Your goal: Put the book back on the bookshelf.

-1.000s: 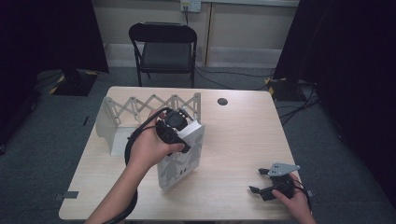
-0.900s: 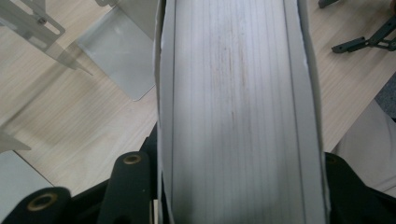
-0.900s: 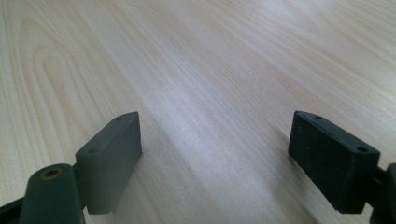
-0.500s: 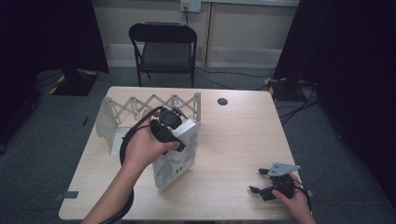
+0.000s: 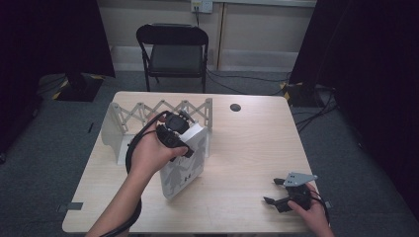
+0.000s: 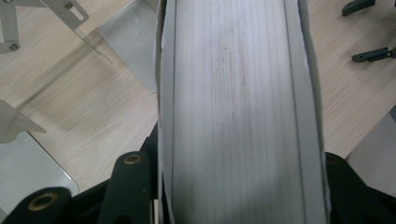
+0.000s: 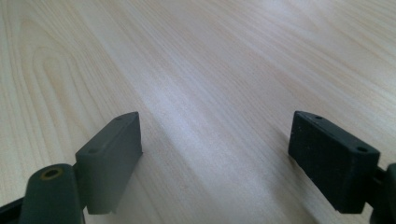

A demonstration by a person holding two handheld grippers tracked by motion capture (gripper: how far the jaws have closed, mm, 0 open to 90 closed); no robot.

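A thick white book (image 5: 184,165) with grey figures on its cover, upright and tilted at mid-counter, just in front of a metal folding rack (image 5: 159,112); page edges faintly stained in the left gripper view. Pale wooden counter (image 5: 247,143), grey carpet, a black folding chair (image 5: 174,49) behind, dark curtains either side. Left gripper (image 5: 173,132) clamped on the book's top edge, forearm reaching in from below. Right gripper (image 5: 282,193) resting near the counter's near right corner, jaws wide apart, holding nothing.
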